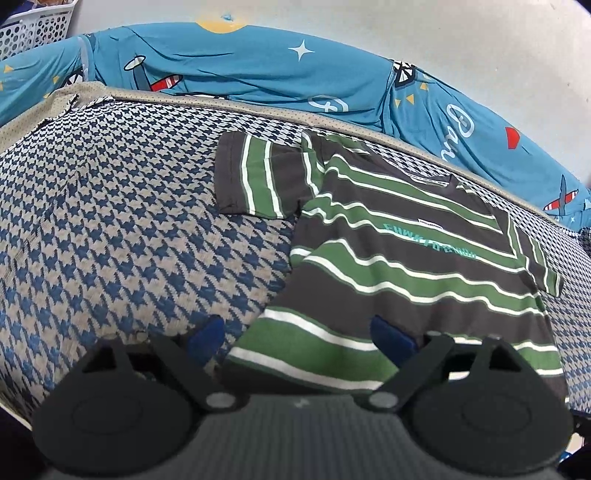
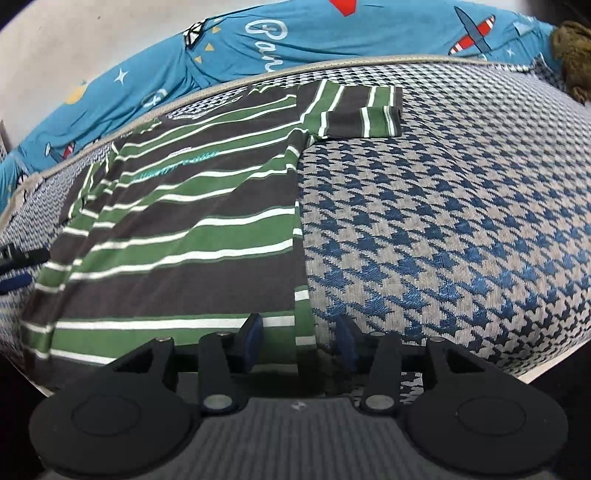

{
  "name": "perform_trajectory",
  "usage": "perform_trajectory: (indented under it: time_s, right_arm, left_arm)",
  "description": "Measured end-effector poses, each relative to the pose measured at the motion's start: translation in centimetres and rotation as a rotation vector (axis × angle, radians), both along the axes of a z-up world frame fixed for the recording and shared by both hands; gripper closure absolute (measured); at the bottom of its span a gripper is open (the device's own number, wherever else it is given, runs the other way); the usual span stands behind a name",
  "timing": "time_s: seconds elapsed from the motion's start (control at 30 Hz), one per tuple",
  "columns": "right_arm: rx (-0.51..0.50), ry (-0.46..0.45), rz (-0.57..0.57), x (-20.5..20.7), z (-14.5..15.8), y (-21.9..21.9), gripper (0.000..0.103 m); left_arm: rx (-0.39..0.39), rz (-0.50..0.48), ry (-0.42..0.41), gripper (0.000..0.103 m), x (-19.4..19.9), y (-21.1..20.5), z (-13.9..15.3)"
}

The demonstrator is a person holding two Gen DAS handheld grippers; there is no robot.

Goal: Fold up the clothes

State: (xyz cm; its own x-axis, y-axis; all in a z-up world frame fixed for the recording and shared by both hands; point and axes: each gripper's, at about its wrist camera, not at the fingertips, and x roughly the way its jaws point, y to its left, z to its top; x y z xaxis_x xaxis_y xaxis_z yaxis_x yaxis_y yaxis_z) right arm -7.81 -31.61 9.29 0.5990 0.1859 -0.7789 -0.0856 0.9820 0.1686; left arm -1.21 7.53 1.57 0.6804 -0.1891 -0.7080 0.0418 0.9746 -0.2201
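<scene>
A T-shirt [image 1: 406, 266] with dark grey, green and white stripes lies spread flat on a blue-and-beige houndstooth cover [image 1: 129, 221], collar at the far side. My left gripper [image 1: 298, 339] stands wide open low over the shirt's near hem corner, one blue pad [image 1: 205, 338] off the cloth, the other over it. In the right wrist view the shirt [image 2: 192, 236] fills the left half. My right gripper [image 2: 300, 341] is partly open, and the shirt's other near corner and side edge run between its pads without being pinched. One sleeve [image 2: 364, 114] lies stretched out at the far right.
A blue sheet [image 1: 240, 66] printed with planes and stars is bunched along the cover's far edge against a pale wall. A white perforated basket [image 1: 37, 26] stands at the far left. A brown furry object [image 2: 572, 55] sits at the far right. The houndstooth cover [image 2: 461, 221] extends right of the shirt.
</scene>
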Motion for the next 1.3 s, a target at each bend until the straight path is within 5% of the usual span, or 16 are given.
perform_trajectory:
  time_s: [0.13,0.23,0.3,0.4,0.9,1.17,1.3]
  right_arm:
    - [-0.025,-0.010,0.013,-0.1,-0.2,0.3,0.058]
    - [-0.021,-0.019,0.017,-0.2,-0.2,0.4,0.071]
    - [-0.002,-0.024,0.021,-0.3,-0.1,0.3,0.092]
    - [0.000,-0.035,0.012,-0.6,0.1,0.3,0.096]
    - [-0.046,-0.006,-0.249,-1.6,1.0,-2.5,0.101]
    - [0.068,-0.118,-0.203,-2.4,2.3,-2.7,0.099]
    - [0.092,-0.135,-0.164,-1.9,2.4,-1.9,0.096]
  left_arm:
    - [-0.005,0.006,-0.001,0.013,-0.1,0.1,0.1]
    - [-0.007,0.017,-0.002,0.013,-0.1,0.3,0.2]
    - [-0.007,0.025,-0.001,0.013,-0.1,0.4,0.2]
    - [-0.006,0.036,0.004,0.013,-0.1,0.7,0.1]
    - [0.032,0.054,0.035,0.012,-0.4,0.8,-0.1]
    - [0.092,0.058,0.076,0.012,-1.0,0.1,-0.8]
    - [0.036,0.049,-0.009,0.011,-1.3,0.1,0.3]
